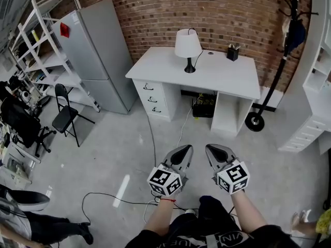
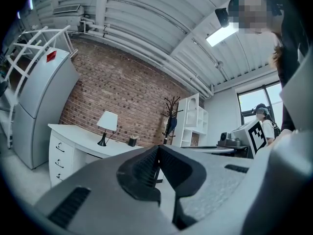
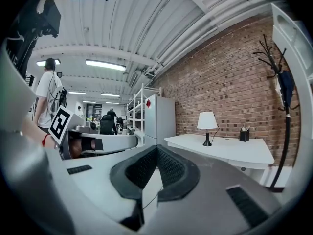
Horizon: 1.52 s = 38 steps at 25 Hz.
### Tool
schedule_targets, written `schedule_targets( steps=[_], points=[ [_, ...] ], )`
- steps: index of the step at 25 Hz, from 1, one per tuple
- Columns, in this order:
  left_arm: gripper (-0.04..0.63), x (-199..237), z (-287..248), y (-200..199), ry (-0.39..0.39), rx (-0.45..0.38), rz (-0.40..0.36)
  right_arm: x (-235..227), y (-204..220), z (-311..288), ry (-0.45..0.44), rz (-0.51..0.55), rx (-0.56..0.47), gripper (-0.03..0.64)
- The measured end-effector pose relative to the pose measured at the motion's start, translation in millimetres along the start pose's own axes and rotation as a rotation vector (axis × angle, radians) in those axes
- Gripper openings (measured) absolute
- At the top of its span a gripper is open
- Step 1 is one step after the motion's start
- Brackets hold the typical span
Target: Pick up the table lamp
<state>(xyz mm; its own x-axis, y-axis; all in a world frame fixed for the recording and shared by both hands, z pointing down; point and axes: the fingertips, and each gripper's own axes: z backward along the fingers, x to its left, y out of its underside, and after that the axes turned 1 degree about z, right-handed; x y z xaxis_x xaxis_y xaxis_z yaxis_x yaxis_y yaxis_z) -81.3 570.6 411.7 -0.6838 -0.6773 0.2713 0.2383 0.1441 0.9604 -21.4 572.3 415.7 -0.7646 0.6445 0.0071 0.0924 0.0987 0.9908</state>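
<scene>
The table lamp (image 1: 187,44) stands on the white desk (image 1: 227,75) near its back edge, a little left of the middle. A dark pen holder (image 1: 232,52) sits toward the back right corner. The left gripper (image 1: 183,150) and right gripper (image 1: 214,151) are both closed on nothing, held side by side over the floor, well short of the desk. I'd say the approach, grasp and lift are all still to do.

The table lamp (image 1: 187,49) stands upright on the white bench (image 1: 222,79), toward its far left. It has a white tapered shade, a slim black stem and a round black base.
</scene>
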Motion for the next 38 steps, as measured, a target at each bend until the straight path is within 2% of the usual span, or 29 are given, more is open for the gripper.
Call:
schedule_targets(
  steps=[7, 14, 26, 38],
  points=[
    [0.008, 27.0, -8.5, 3.4, -0.026, 0.009, 0.011, -10.3, 4.4, -24.9, -0.007, -0.020, 0.002, 0.002],
    [0.008, 63.9, -43.4, 1.3, -0.035, 0.015, 0.016, -44.7, 6.0, -65.7, -0.003, -0.041, -0.001, 0.003],
    [0.008, 136.5, -161.4, -10.9, -0.037, 0.030, 0.018, -146.1, 1.3, -151.9, -0.023, -0.034, 0.020, 0.003],
    [0.008, 180.8, -262.8, -13.1, -0.066, 0.037, 0.026, -239.7, 1.1, -210.4, -0.060, -0.047, 0.033, 0.003]
  ],
)
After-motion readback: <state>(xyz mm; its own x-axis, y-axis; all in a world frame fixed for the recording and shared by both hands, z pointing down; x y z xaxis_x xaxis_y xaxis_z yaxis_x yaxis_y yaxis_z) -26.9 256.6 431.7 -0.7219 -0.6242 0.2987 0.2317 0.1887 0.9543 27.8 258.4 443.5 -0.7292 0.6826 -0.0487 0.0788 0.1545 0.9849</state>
